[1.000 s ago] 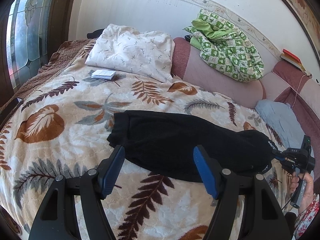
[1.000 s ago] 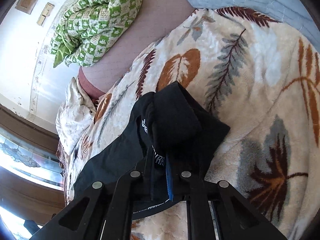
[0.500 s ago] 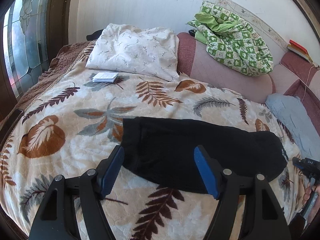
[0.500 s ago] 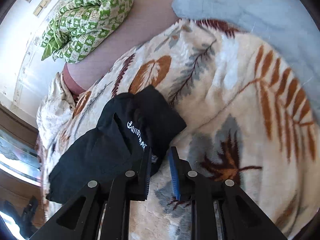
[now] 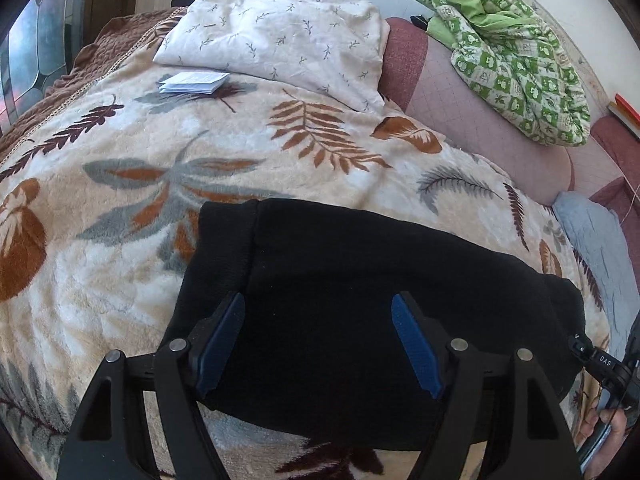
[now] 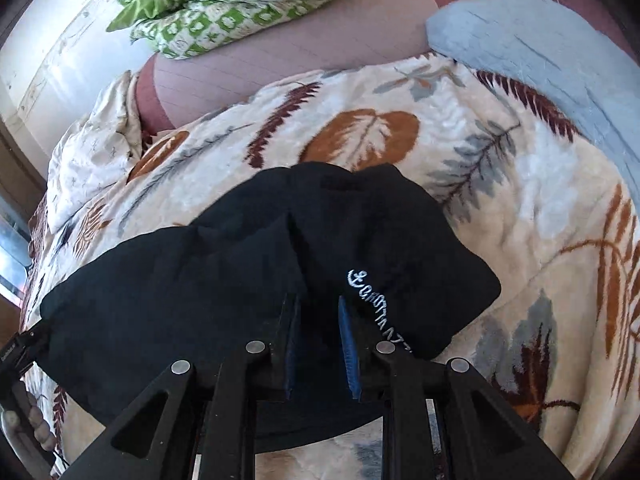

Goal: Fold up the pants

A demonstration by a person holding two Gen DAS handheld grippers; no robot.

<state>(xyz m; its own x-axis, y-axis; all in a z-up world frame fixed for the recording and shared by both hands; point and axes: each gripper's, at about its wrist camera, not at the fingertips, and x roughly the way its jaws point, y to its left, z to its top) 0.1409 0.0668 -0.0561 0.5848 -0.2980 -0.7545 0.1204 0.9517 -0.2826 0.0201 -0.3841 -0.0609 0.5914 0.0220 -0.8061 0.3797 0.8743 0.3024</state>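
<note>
Black pants (image 5: 360,248) lie folded in a long band across the leaf-patterned blanket (image 5: 120,200). My left gripper (image 5: 319,300) hangs low over their near edge. Its jaws are opening wide, with cloth below them and neither blue pad pressing on it. My right gripper (image 6: 319,304) sits over the pants (image 6: 200,280) at the end with white lettering (image 6: 376,308). Its pads stand a narrow gap apart and grip no cloth. The right gripper (image 5: 604,364) also shows at the pants' right end in the left wrist view, above a hand (image 5: 604,428).
A white pillow (image 5: 280,36) and a small booklet (image 5: 192,82) lie at the far side of the bed. A green checked quilt (image 5: 516,52) rests on the pink bolster (image 5: 480,128). A grey-blue cloth (image 5: 592,232) lies at the right, a window (image 5: 36,40) at the left.
The right gripper, shut on the pants' lettered end a second ago, has let it go, and that end now lies on the blanket. The left gripper has sunk forward over the pants.
</note>
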